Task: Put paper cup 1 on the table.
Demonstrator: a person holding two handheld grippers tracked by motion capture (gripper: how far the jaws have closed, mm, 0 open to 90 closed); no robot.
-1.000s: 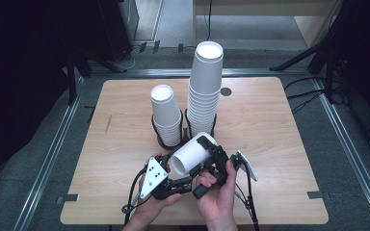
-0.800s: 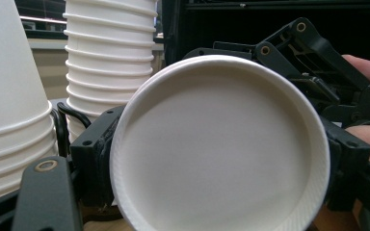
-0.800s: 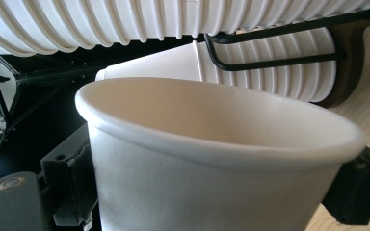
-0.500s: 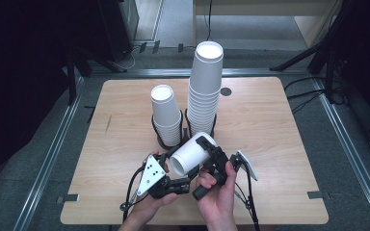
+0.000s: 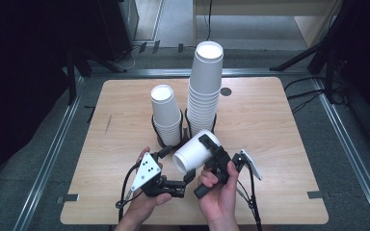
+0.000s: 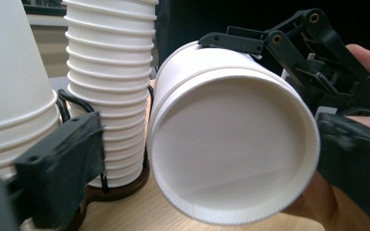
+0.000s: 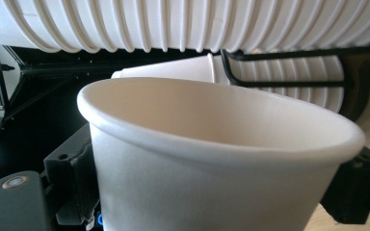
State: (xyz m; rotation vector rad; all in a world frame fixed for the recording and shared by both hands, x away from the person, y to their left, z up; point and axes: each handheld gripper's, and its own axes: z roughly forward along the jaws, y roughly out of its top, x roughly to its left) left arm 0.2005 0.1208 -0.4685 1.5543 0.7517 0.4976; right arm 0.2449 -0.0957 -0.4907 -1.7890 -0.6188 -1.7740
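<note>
A white paper cup (image 5: 192, 155) lies tilted on its side above the table's front, mouth facing my left gripper. My right gripper (image 5: 211, 154) is shut on its wall, one black finger (image 6: 236, 42) along the top; its jaws have just been closing on the cup. In the right gripper view the cup (image 7: 212, 159) sits between the jaws. My left gripper (image 5: 176, 166) is open, and its jaws have just been opening. They stand wide on either side of the cup's rim (image 6: 231, 144) without pressing it.
Two stacks of white cups stand in black wire holders mid-table: a short stack (image 5: 166, 115) and a tall stack (image 5: 205, 86), just behind the held cup. Bare wood table (image 5: 279, 125) lies to the right and left. Dark floor and stands surround it.
The left gripper's jaws have spread apart from the cup's rim. The cup stays where it was, in the right gripper. Both hands have barely shifted.
</note>
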